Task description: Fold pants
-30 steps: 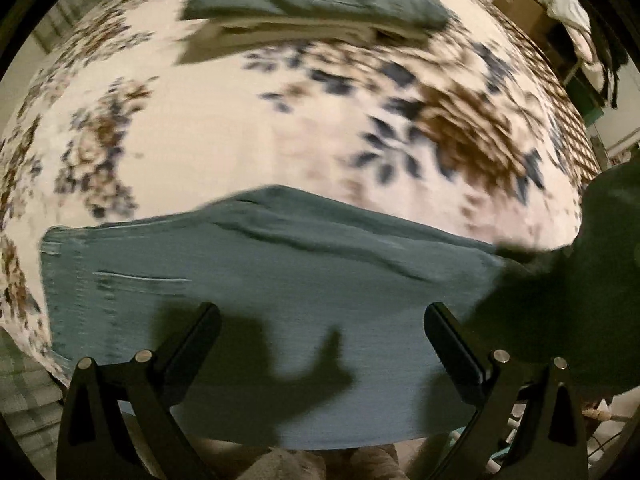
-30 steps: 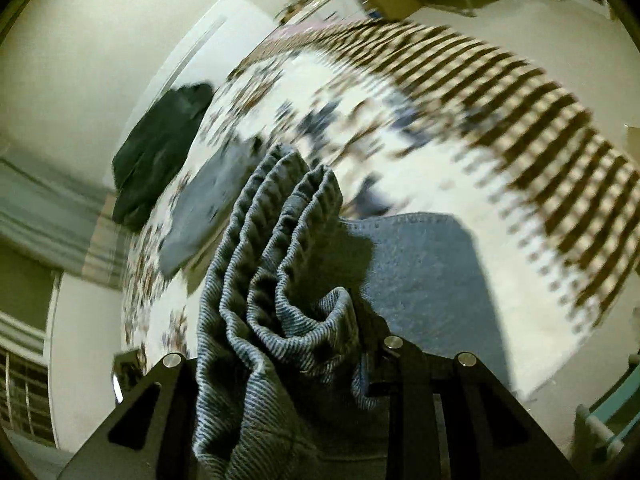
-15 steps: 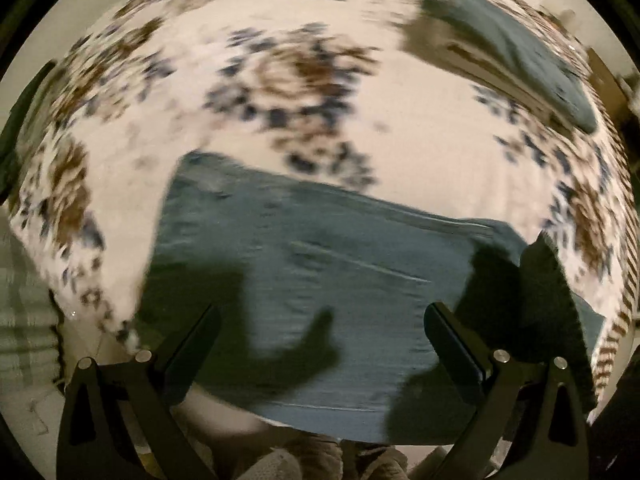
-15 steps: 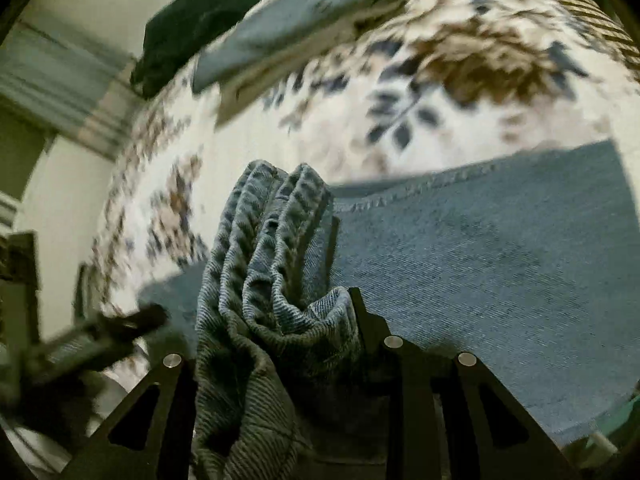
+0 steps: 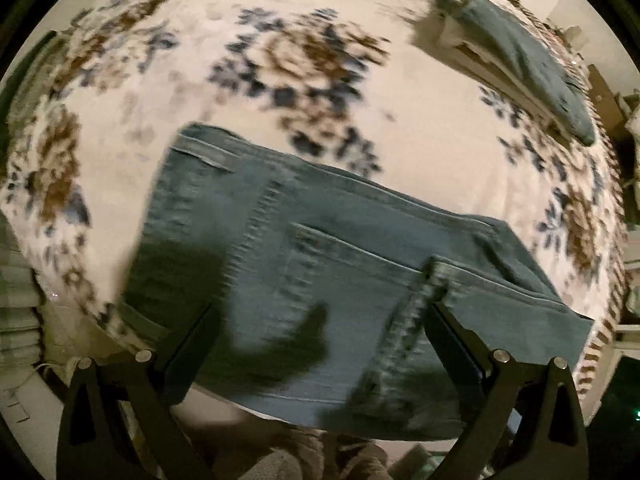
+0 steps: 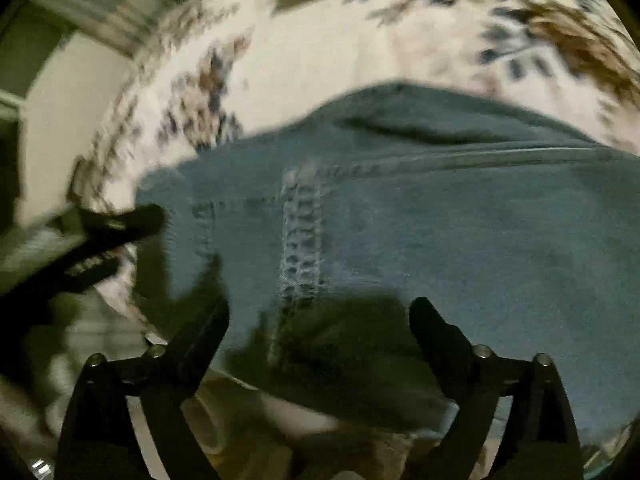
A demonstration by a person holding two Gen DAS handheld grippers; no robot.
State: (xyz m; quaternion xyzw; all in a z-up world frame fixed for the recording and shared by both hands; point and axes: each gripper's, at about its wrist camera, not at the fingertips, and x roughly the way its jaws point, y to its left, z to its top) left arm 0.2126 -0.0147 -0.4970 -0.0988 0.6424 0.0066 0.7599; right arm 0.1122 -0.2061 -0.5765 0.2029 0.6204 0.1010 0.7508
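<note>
The blue-grey denim pants (image 5: 320, 272) lie on the bed in front of me, already folded at least once: in my left view a hemmed end (image 5: 424, 300) rests on top of the seat with its back pocket, at about 4 o'clock from the middle of the cloth. I judge the main fold laid down, with perhaps one more fold and some smoothing left; the edges look roughly squared, though blur hides the detail.

My left gripper (image 5: 322, 328) stands wide open with nothing between its fingers, hovering over the near edge of the denim. My right gripper (image 6: 318, 320) is likewise spread wide and empty, above the same edge with a pale stitched seam (image 6: 300, 236) running up at 12 o'clock from it. In that view my other gripper shows as a dark shape at 9 o'clock.

The pants rest on a cream bedspread with brown and blue flowers (image 5: 280, 60). At 2 o'clock in the left view a stack of folded clothes topped by a grey-blue piece (image 5: 520, 52) sits well apart from the pants. The room is dim; a pale wall (image 6: 60, 120) shows at 9 o'clock in the right view.
</note>
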